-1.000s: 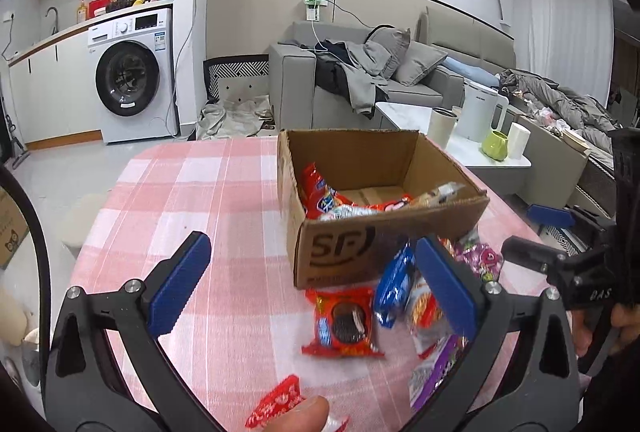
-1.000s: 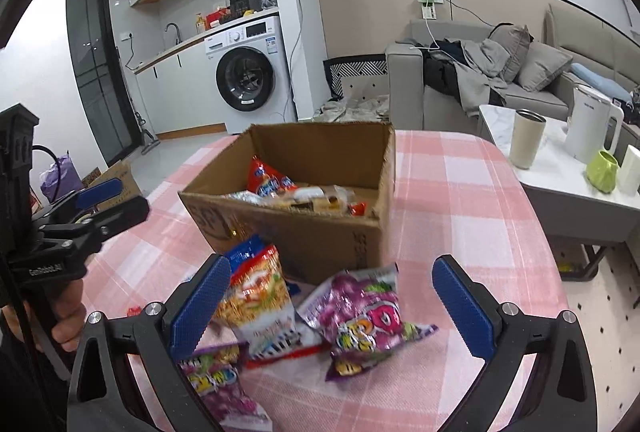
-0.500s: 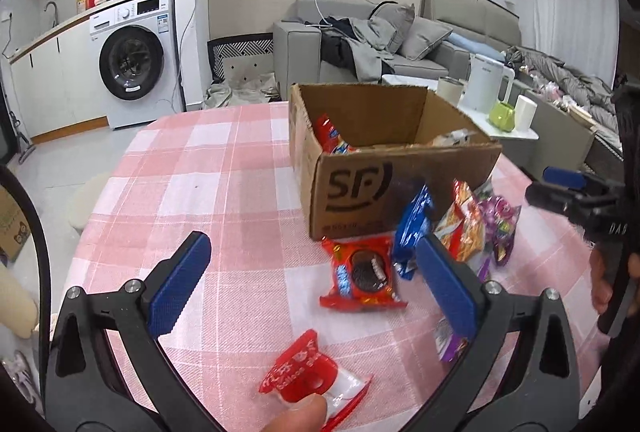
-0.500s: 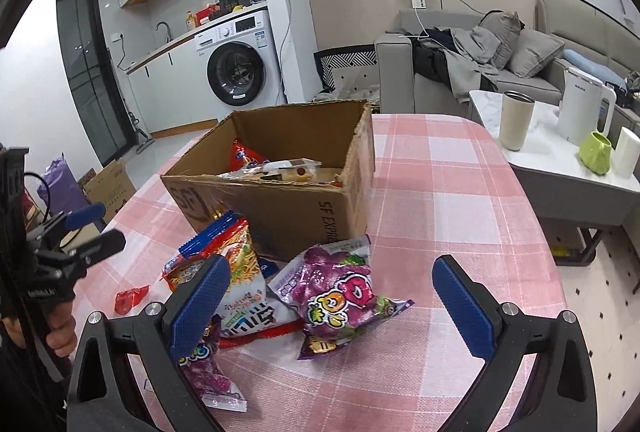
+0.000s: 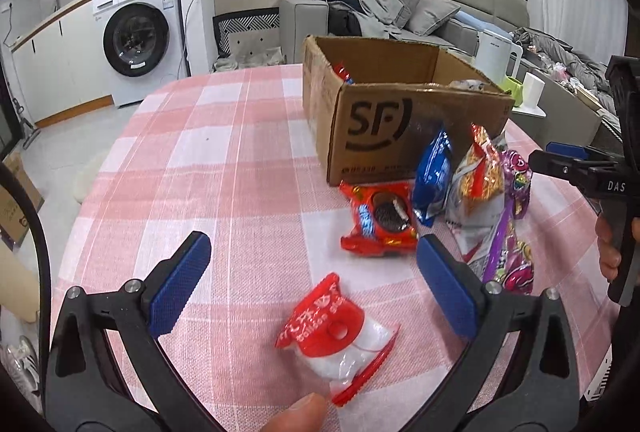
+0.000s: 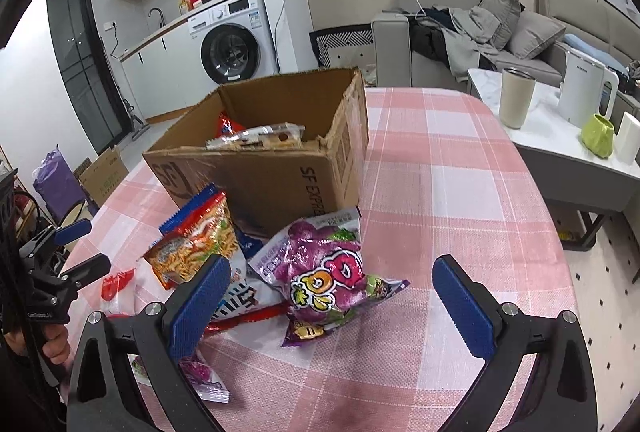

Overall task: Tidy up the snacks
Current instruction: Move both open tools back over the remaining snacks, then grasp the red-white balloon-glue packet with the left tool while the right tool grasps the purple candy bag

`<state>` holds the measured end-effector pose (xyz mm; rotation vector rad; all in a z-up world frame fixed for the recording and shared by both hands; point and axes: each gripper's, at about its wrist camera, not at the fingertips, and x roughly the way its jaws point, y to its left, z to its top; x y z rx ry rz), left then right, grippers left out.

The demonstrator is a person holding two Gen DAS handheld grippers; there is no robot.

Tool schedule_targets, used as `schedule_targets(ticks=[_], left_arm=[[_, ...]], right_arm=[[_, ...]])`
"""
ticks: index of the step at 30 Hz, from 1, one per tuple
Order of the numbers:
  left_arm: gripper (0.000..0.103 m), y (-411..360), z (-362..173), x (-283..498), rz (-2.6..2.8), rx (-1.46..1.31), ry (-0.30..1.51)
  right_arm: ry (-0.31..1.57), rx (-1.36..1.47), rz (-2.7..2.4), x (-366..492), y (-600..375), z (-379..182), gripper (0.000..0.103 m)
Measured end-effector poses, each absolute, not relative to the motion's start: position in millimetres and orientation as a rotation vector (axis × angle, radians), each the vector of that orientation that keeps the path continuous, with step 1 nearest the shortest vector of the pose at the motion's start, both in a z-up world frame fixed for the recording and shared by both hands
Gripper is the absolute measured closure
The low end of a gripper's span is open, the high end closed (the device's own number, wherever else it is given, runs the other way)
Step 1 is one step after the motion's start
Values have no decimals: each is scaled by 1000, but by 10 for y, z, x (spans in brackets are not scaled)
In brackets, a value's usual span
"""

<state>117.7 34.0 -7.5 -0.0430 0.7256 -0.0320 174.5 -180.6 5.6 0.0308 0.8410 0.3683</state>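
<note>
1. Pink-and-white checked cloth covers the round table (image 5: 208,168), with a white washing machine (image 5: 138,36) and a grey sofa (image 6: 500,44) behind it.
2. An open brown cardboard box printed "SF" (image 5: 384,120) stands at 12 o'clock in the left wrist view, with a few snack packets inside.
3. Left gripper (image 5: 312,282) has its blue-padded fingers spread wide, holding nothing; a small red-and-clear sachet (image 5: 336,328) lies on the cloth between them, touching neither pad.
4. At 1 o'clock of that sachet lies a red cookie packet (image 5: 380,220), then a blue packet (image 5: 432,176) leaning on the box.
5. Right gripper (image 6: 332,302) is also wide open and empty; a purple grape-candy bag (image 6: 332,268) lies between its fingers, with an orange noodle-snack bag (image 6: 196,240) at 10 o'clock by the left pad.
</note>
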Motion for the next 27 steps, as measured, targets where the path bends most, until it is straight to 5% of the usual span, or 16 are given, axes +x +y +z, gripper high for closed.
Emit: schedule_targets(ticks=[27], left_arm=[[1, 245, -479, 1267, -80, -34, 899]], right_arm=[[929, -67, 344, 1867, -1675, -362, 1]])
